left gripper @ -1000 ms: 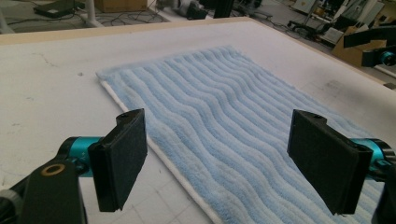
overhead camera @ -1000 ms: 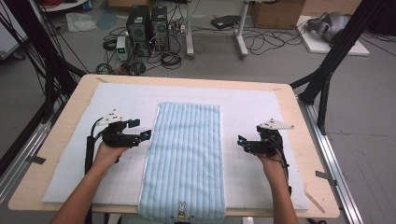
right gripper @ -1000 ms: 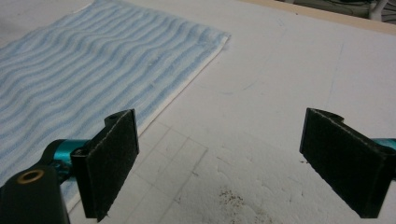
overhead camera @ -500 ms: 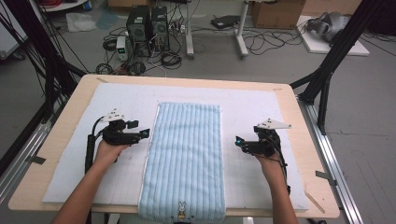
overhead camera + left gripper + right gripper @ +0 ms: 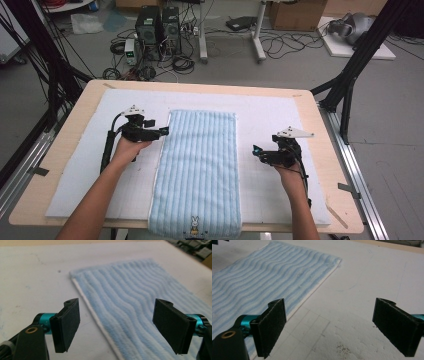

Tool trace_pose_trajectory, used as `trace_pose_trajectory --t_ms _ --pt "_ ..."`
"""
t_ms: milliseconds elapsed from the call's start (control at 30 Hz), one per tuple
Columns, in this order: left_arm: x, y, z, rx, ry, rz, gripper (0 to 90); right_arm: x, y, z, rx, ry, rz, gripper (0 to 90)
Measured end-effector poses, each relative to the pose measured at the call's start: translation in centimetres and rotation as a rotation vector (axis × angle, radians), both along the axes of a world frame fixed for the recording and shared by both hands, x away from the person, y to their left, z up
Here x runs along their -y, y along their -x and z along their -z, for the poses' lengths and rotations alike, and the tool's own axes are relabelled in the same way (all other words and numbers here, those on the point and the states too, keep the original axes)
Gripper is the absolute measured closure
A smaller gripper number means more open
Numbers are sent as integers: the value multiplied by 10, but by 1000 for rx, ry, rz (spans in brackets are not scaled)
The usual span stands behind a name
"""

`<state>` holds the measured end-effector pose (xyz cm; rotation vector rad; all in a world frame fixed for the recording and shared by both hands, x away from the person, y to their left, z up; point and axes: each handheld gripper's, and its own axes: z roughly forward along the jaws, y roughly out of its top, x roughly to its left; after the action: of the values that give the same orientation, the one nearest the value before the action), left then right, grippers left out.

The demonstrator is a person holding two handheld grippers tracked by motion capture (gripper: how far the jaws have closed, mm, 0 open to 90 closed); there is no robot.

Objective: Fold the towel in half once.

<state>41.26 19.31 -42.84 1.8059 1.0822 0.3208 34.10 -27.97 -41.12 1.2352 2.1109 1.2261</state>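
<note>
A light blue striped towel (image 5: 200,165) lies flat down the middle of a white mat (image 5: 270,110), and a small rabbit mark sits at its near end. My left gripper (image 5: 162,131) is at the towel's left edge, near the far corner. In the left gripper view its jaws (image 5: 117,307) stand wide apart above that edge of the towel (image 5: 130,302). They have just been opening, and nothing is pinched between them. My right gripper (image 5: 257,151) hovers over the mat just right of the towel. It stands open (image 5: 330,305) with bare mat beneath, and the towel (image 5: 262,272) is off to its left.
The mat covers a wooden table (image 5: 320,130). Black frame struts (image 5: 350,75) rise at both far corners. Computer towers (image 5: 157,30), cables and boxes sit on the floor beyond the far edge. White mat lies bare on both sides of the towel.
My left gripper has moved away from me and slightly right, up to the towel's left edge. The right gripper and the towel have stayed put.
</note>
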Motion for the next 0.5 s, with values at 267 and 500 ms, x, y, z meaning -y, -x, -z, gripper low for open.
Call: trace_pose_trajectory --t_ms 267,500 --pt "11 -12 8 -4 -64 -12 309 -1 0 0 -6 -2 1 108" --pt "27 -20 17 -42 -196 -6 409 1 0 1 -6 -8 2 108"
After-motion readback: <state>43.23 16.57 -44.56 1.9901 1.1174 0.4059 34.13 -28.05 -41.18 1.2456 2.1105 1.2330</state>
